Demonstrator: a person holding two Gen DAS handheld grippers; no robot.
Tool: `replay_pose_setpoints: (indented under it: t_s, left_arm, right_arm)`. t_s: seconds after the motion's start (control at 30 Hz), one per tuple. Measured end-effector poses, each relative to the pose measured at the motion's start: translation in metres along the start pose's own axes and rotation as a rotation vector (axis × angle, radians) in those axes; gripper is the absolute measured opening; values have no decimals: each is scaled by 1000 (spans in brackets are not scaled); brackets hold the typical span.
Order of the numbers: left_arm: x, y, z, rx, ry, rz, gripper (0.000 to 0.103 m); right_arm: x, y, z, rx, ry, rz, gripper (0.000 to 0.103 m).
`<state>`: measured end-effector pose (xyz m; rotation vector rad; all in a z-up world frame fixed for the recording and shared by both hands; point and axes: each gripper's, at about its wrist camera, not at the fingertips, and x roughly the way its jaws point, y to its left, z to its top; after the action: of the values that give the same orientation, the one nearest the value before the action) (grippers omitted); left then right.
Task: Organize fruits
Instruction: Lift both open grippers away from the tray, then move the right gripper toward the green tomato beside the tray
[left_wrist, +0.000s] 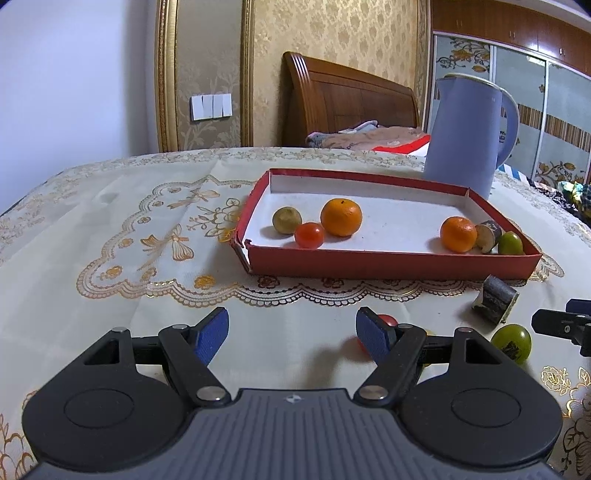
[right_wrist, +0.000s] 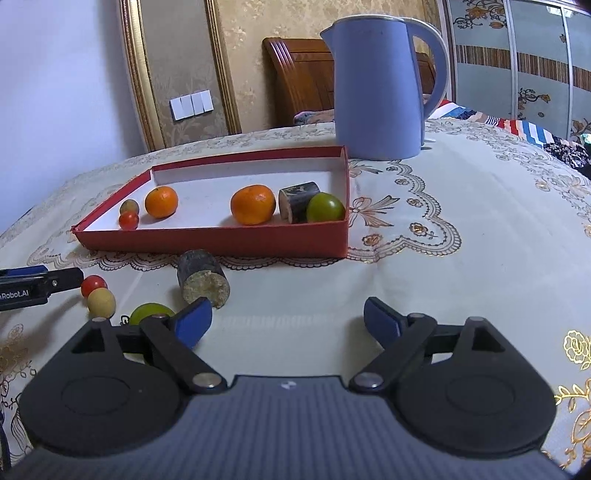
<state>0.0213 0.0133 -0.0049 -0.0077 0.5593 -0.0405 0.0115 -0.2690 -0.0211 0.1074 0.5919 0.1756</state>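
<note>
A red box tray (left_wrist: 391, 264) (right_wrist: 221, 242) holds two oranges (left_wrist: 341, 216) (left_wrist: 458, 234), a red tomato (left_wrist: 309, 235), a brownish round fruit (left_wrist: 287, 220), a dark cane piece (left_wrist: 488, 236) and a green fruit (left_wrist: 510, 243). In front of the tray, on the tablecloth, lie a second cane piece (right_wrist: 203, 278), a green fruit (right_wrist: 149, 313), a pale yellow ball (right_wrist: 101, 302) and a red tomato (right_wrist: 94, 285). My left gripper (left_wrist: 291, 332) is open and empty, with the loose tomato (left_wrist: 387, 319) just behind its right finger. My right gripper (right_wrist: 288, 319) is open wide over bare cloth, the cane piece just beyond its left fingertip.
A tall blue kettle (left_wrist: 465, 140) (right_wrist: 376, 85) stands right behind the tray's far right corner. One finger of the left gripper (right_wrist: 55, 282) juts in from the left beside the tomato. The cloth-covered table curves off at left and right.
</note>
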Motion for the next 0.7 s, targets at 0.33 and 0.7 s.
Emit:
replay_pose_setpoints:
  t_s: [0.33, 0.7]
  left_arm:
    - [-19, -26, -9, 81, -17, -85, 76]
    - [-9, -17, 3, 75, -35, 90, 76]
  right_arm:
    - [3, -7, 0, 44, 12, 30, 90]
    - [4, -7, 0, 44, 16, 35, 92]
